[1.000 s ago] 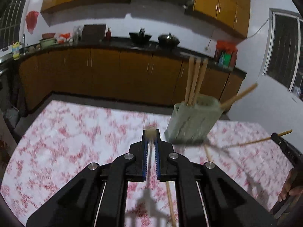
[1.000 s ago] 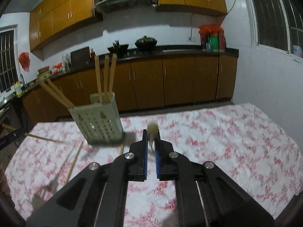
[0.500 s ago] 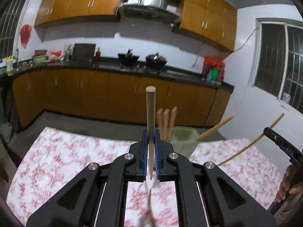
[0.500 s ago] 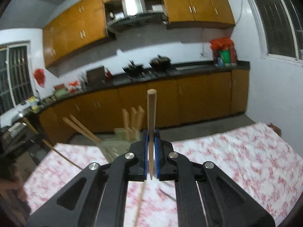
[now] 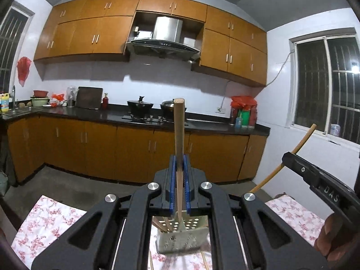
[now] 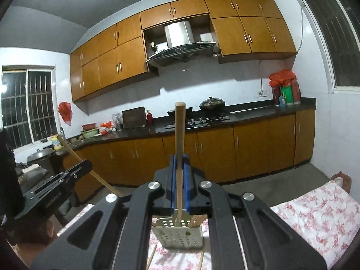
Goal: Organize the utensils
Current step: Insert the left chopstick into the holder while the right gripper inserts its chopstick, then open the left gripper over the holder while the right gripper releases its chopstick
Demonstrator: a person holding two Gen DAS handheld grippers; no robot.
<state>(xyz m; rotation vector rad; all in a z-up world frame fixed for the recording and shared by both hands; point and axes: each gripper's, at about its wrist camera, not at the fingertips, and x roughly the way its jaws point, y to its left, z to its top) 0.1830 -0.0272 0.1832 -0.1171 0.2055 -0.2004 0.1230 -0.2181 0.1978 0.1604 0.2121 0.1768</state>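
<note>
My left gripper [image 5: 179, 160] is shut on a long wooden utensil handle [image 5: 179, 123] that stands upright between the blue pads. Below it, through the gap, sits the pale green perforated utensil holder [image 5: 182, 236] with several wooden sticks in it. My right gripper [image 6: 179, 160] is likewise shut on an upright wooden handle [image 6: 180, 123], above the same holder [image 6: 180, 234]. Each view catches the other gripper at its edge: the right gripper [image 5: 315, 175] with a thin stick [image 5: 292, 153], the left gripper [image 6: 56, 186] with its stick [image 6: 90, 171].
The holder stands on a table with a red-flowered cloth [image 6: 315, 211]. Loose chopsticks [image 5: 150, 261] lie beside the holder. A person's hand [image 5: 333, 240] holds the right gripper. Kitchen cabinets and a dark counter [image 5: 135, 117] run along the far wall.
Both grippers have risen and tilted upward, each still gripping its wooden handle. The holder has dropped from ahead of the fingers to beneath them.
</note>
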